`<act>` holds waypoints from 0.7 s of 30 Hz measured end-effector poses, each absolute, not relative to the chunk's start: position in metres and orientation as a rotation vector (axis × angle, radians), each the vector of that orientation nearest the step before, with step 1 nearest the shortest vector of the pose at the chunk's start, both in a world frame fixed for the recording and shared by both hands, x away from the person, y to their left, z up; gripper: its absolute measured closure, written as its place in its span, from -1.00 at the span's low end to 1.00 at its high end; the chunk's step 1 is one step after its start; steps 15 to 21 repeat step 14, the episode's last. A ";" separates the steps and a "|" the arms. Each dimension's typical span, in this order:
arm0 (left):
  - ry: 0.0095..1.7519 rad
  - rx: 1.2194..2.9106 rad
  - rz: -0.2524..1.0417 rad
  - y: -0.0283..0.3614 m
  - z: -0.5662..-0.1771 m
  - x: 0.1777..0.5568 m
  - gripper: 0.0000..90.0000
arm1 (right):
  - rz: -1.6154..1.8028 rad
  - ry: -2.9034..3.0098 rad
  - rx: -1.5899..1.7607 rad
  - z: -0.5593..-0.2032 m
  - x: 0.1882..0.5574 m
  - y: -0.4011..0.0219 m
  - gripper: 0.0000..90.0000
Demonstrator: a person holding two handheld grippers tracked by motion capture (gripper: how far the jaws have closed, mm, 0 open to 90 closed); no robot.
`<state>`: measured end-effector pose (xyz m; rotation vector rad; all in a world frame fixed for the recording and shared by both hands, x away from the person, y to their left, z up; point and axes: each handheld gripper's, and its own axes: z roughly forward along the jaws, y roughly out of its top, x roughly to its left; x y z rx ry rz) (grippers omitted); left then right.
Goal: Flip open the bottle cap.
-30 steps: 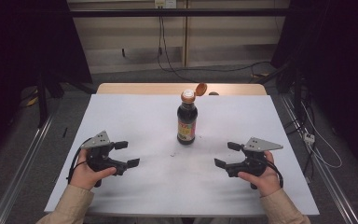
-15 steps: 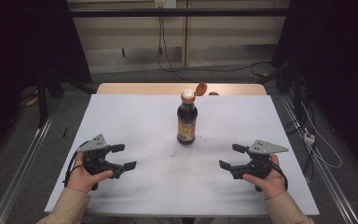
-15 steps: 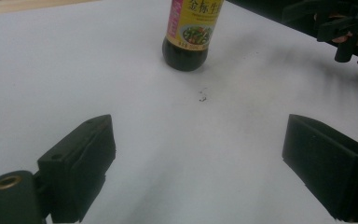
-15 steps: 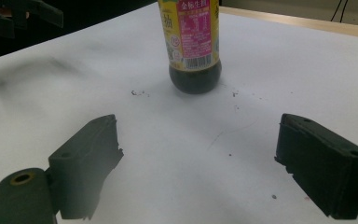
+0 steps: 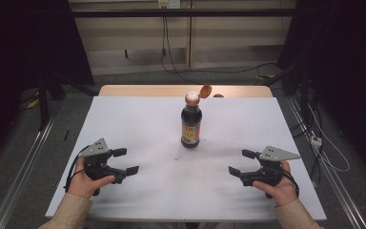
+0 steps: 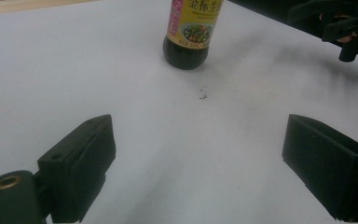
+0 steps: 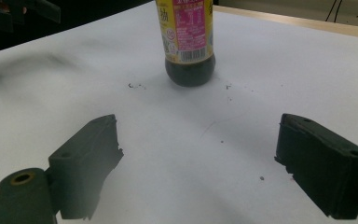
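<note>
A: Nearest the bottom edge of the high view, what is seen?

B: Two hand-held grippers are seen low over the white table sheet [image 5: 138, 124]. The left gripper [image 5: 125, 161] is held at about seven o'clock from the sheet's middle, the right gripper [image 5: 241, 162] at about five o'clock. Both sets of jaws are spread apart, and nothing is held between them; in each gripper view bare sheet is seen between the black pads.

A: And farther out?

B: A dark sauce bottle [image 5: 191, 125] is stood upright close to the sheet's middle, at roughly one o'clock from the left gripper and eleven o'clock from the right. Its flip cap [image 5: 205, 90] is hinged back, so the mouth is left uncovered. Beyond it, at twelve o'clock, a strip of wooden table edge [image 5: 138, 90] is left showing.

A: Why is it all set out this way?

B: It may be judged that the bottle is placed centrally so that it can be reached equally from both sides. The grippers are angled inward toward it and kept well apart from it, jaws ready, as if an approach is being prepared or a release has been finished. Which of the two cannot be told.

A: What is changed against the earlier frames?

B: The bottle and cap are unchanged. Both grippers are drawn slightly nearer the bottom edge, the right one a little more; the jaws are kept at the same spread.
</note>
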<state>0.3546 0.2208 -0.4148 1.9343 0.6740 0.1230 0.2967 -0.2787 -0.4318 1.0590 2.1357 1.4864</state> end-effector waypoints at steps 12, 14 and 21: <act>0.668 1.944 0.133 0.219 -0.417 0.352 -0.79 | 1.487 2.135 1.052 -0.431 0.294 -0.278 -0.72; 0.668 1.945 0.135 0.219 -0.418 0.352 -0.79 | 1.489 2.130 1.045 -0.431 0.294 -0.278 -0.72; 0.668 1.945 0.135 0.219 -0.418 0.352 -0.79 | 1.489 2.130 1.045 -0.431 0.294 -0.278 -0.72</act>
